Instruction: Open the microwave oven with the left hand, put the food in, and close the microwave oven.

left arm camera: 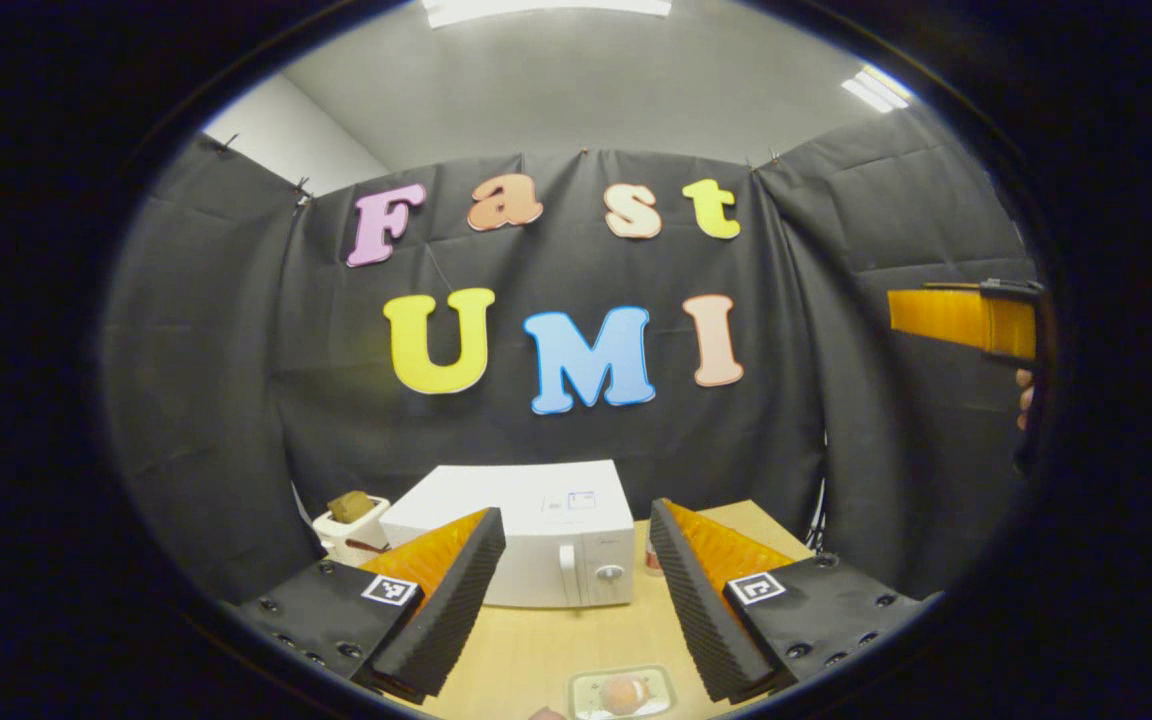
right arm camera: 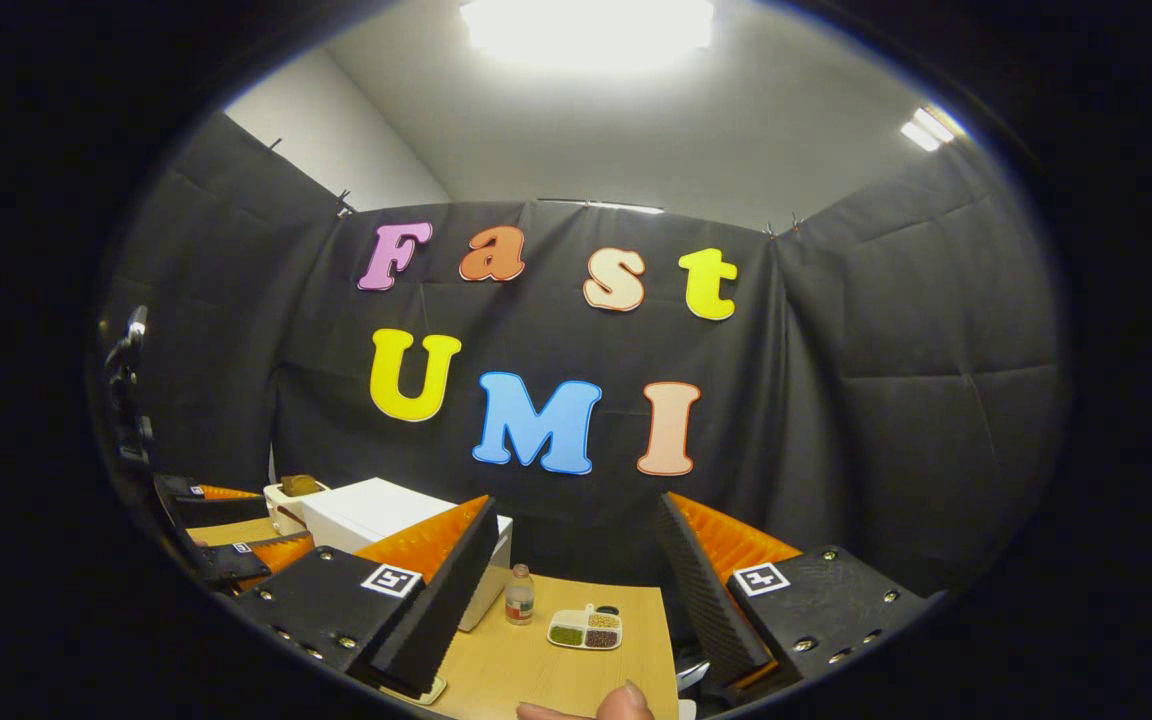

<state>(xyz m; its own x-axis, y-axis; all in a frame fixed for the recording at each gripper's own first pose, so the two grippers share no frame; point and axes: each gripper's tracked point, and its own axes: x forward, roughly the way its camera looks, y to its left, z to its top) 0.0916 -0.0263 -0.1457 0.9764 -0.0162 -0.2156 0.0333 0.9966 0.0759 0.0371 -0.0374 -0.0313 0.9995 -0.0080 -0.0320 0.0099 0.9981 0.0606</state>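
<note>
The white microwave (left arm camera: 536, 530) stands on the wooden table (left arm camera: 536, 650) with its door shut and its handle (left arm camera: 567, 575) facing me. My left gripper (left arm camera: 574, 512) is held open in front of it, some way off, with nothing between its fingers. A small tray of food (left arm camera: 622, 693) lies on the table just below the fingers. My right gripper (right arm camera: 576, 505) is open and empty too, raised above the table's right part. It appears at the right edge of the left gripper view (left arm camera: 966, 320), held by a hand (left arm camera: 1024, 395). The microwave (right arm camera: 376, 510) lies to its left.
A white toaster with a brown slice (left arm camera: 351, 520) stands left of the microwave. A small bottle (right arm camera: 519, 595) and a divided dish of grains (right arm camera: 586, 630) sit on the table right of the microwave. A thumb (right arm camera: 626, 700) shows at the bottom edge. Black cloth walls surround the table.
</note>
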